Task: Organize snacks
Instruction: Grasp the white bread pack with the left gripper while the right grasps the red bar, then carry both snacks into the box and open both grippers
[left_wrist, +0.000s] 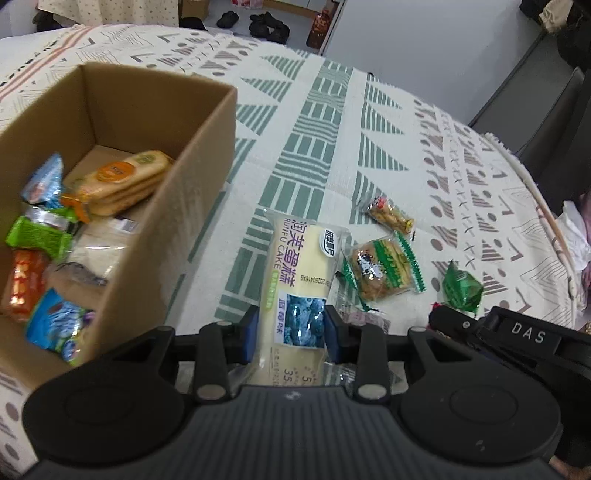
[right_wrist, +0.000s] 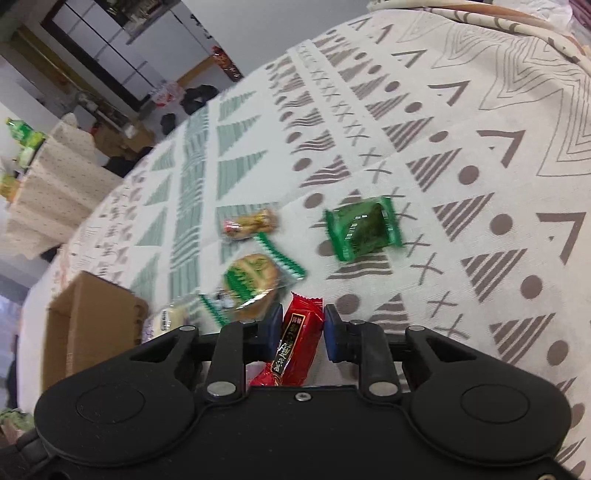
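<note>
My left gripper (left_wrist: 291, 332) is shut on a long pale cake packet (left_wrist: 301, 266) with a blueberry picture, held just right of an open cardboard box (left_wrist: 199, 155) that holds several wrapped snacks (left_wrist: 118, 181). My right gripper (right_wrist: 300, 328) is shut on a red snack packet (right_wrist: 295, 347) above the patterned cloth. On the cloth lie a round cracker in a green-edged wrapper (left_wrist: 380, 269) (right_wrist: 251, 280), a small clear packet of nuts (left_wrist: 391, 214) (right_wrist: 251, 223) and a green foil packet (left_wrist: 461, 288) (right_wrist: 364, 227). The box also shows in the right wrist view (right_wrist: 88, 317).
The table wears a white cloth with green and grey patterns (left_wrist: 332, 122). The right gripper's black body (left_wrist: 517, 336) shows at the lower right of the left wrist view. Shoes (left_wrist: 266, 26) lie on the floor beyond the far edge.
</note>
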